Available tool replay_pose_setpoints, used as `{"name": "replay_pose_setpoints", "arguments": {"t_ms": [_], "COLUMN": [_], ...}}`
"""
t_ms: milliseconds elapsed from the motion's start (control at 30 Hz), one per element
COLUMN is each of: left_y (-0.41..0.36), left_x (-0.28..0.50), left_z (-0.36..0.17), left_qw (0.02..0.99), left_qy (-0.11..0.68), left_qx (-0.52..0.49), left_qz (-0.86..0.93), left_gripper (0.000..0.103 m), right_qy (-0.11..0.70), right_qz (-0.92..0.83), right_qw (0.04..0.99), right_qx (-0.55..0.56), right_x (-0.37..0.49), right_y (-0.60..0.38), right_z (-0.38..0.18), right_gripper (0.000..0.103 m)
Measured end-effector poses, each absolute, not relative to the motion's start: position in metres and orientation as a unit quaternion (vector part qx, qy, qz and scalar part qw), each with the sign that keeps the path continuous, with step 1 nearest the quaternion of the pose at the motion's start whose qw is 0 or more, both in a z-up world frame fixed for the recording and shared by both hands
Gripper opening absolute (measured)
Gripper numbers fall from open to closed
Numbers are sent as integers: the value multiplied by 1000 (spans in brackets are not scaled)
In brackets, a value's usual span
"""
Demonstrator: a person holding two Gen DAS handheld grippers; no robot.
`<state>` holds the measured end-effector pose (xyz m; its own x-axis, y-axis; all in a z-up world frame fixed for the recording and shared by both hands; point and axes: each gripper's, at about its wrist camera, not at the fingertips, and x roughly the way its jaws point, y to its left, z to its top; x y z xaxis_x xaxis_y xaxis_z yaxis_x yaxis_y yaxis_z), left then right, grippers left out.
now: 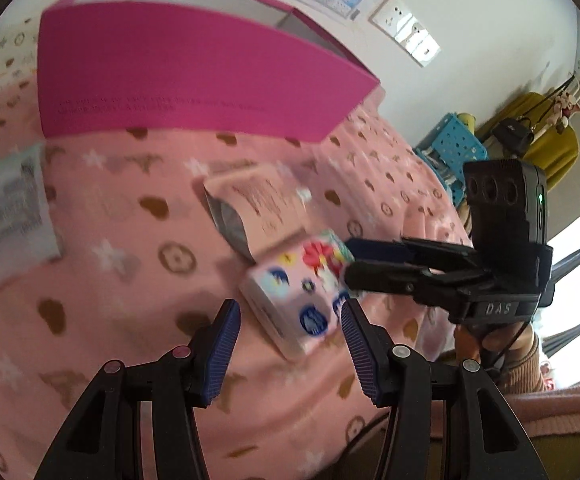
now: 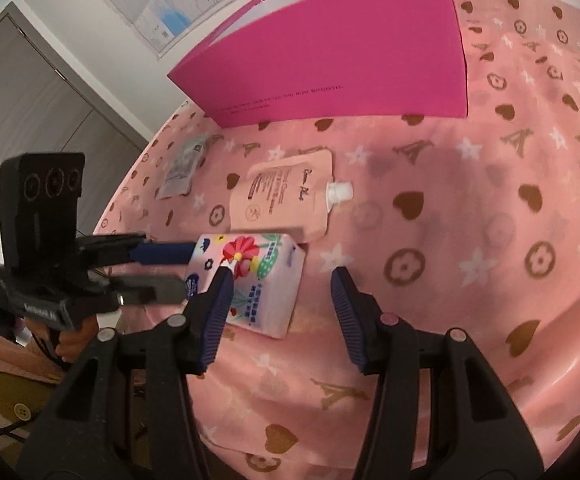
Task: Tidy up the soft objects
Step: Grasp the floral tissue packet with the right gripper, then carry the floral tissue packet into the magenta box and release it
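Note:
A pink tissue pack (image 1: 298, 292) with a red flower print lies on the pink blanket; it also shows in the right wrist view (image 2: 258, 280). A pink spout pouch (image 2: 286, 196) lies just behind it, also seen in the left wrist view (image 1: 258, 204). A pale flat sachet (image 1: 6, 216) lies further off, small in the right wrist view (image 2: 182, 168). My left gripper (image 1: 290, 348) is open, its fingers either side of the pack's near end. My right gripper (image 2: 282, 304) is open over the pack. Each gripper's fingers reach the pack's edge in the other's view.
An open magenta box (image 1: 194, 84) stands at the back of the blanket, also in the right wrist view (image 2: 342, 60). A blue crate (image 1: 454, 148) and yellow chair (image 1: 550, 136) stand beyond the bed edge. A door (image 2: 30, 92) is at left.

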<state>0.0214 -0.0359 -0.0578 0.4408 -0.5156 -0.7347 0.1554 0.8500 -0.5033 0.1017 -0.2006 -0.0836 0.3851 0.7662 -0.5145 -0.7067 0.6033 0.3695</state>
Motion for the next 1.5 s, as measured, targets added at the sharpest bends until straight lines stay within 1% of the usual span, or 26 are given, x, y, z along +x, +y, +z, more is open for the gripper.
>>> {"name": "replay_pose_setpoints", "arguments": {"t_ms": [100,200,233,267,333,967,1500], "left_y": [-42,-44,-45,-45,-47,-56,-50], "left_x": [19,18,18,18,18,26,53], "left_z": [-61,-60,-59,-59,-59,-40,-7], "left_qw": [825,826,826,826,827,841,852], "left_qy": [491,489,488,487,486,461,427], "left_qx": [-188,-186,-186,-185,-183,-160,-164], "left_qz": [-208,-212,-214,-214,-214,-232,-254], "left_gripper": [52,49,48,46,46,46,46], "right_qy": [329,328,329,329,326,299,248], "right_qz": [446,451,452,454,450,433,424], "right_qw": [831,829,828,828,831,849,869], "right_qx": [41,36,34,33,30,48,57], "right_x": [98,96,95,95,93,85,95], "right_y": [-199,-194,-192,-191,-190,-206,-222], "right_z": [-83,-83,-84,-85,-84,-70,-27], "right_gripper": [53,47,42,40,39,39,39]}}
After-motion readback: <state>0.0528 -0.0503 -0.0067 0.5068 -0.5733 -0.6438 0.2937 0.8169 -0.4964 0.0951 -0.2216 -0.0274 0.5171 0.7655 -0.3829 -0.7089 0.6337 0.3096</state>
